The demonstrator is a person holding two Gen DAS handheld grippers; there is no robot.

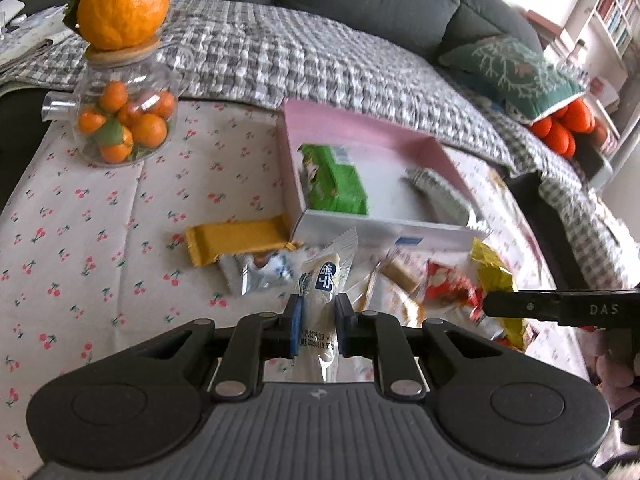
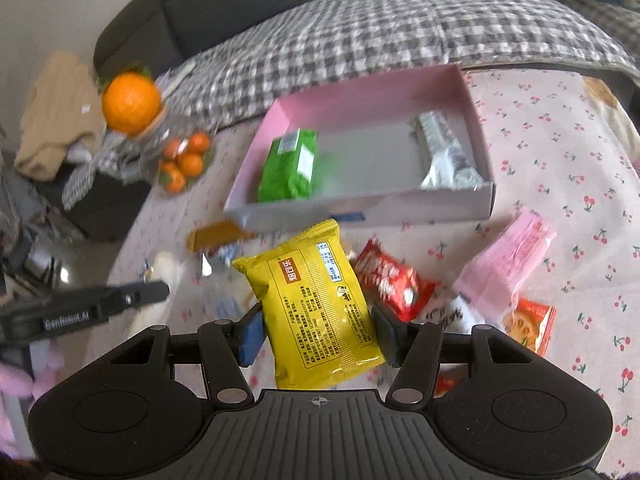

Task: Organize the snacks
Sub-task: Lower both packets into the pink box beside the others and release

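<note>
The left tongs pinch a slim white packet near its lower end, jaws drawn narrow on it, the packet clear of the counter. The right tongs clamp a yellow snack bag across its width, lifted above the loose pile: a red packet, a pink pack, an orange wrapper. The pink-lined box lies beyond, already holding a green pack and a silver bar (middle floor bare). The step looks like carrying both picks to the box. Next each should travel over the near wall, then release onto the bare floor between those two.
</note>
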